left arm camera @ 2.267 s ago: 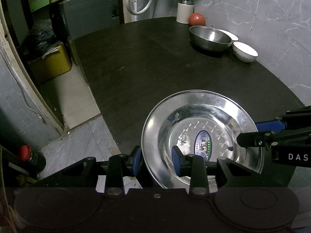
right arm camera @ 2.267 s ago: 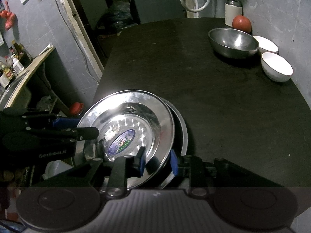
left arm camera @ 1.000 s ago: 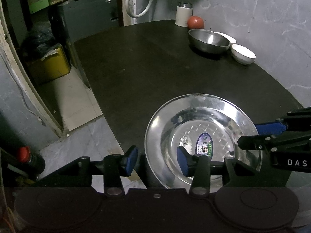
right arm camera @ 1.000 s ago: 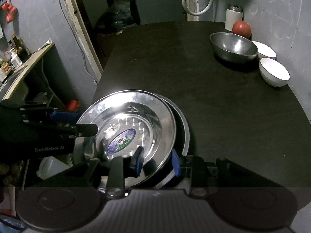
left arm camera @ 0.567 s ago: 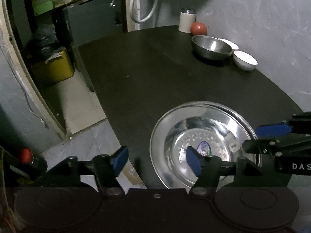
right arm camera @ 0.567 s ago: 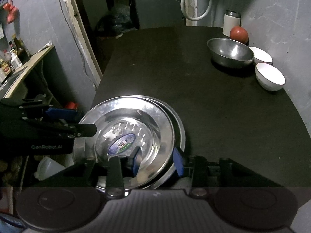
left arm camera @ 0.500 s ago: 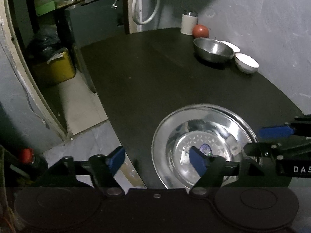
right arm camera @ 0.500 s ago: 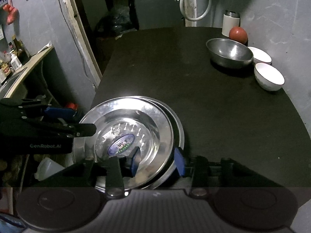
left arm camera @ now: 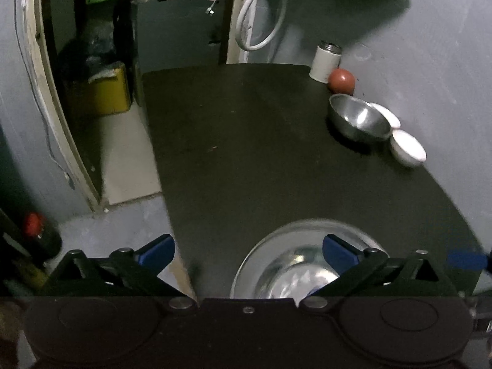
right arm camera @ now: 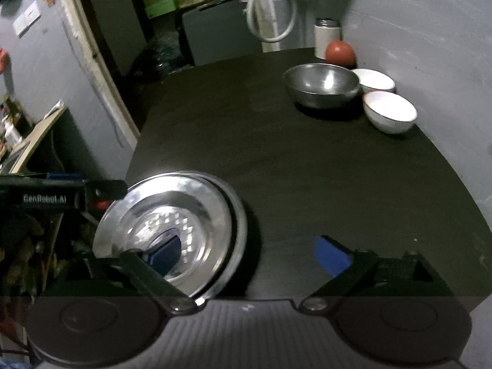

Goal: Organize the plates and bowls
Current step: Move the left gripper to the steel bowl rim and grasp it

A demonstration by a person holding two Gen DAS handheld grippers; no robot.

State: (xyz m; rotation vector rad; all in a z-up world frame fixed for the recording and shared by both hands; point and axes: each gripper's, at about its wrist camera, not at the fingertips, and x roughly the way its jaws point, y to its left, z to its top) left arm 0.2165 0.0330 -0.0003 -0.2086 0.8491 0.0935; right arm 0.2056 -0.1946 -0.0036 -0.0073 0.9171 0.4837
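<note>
plates [right arm camera: 184,215] stacked, fingers [right arm camera: 166,255] apparently clear

The dark table [right arm camera: 307,169] bears stacked steel plates [right arm camera: 172,224], a steel bowl [right arm camera: 321,84], two white bowls [right arm camera: 389,110], a tin [right arm camera: 327,35] and a red ball [right arm camera: 339,52].

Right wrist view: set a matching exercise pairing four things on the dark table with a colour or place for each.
Things:
1. steel bowl
2. round fruit
3. stacked steel plates
4. near ceramic bowl

Descriptions:
A. white, closest to the wall on the right
B. red, beside the white canister
C. at the table's near left edge
D. grey metal, left of the two white bowls

Pairs: 1-D, 2-B, 3-C, 4-A
</note>
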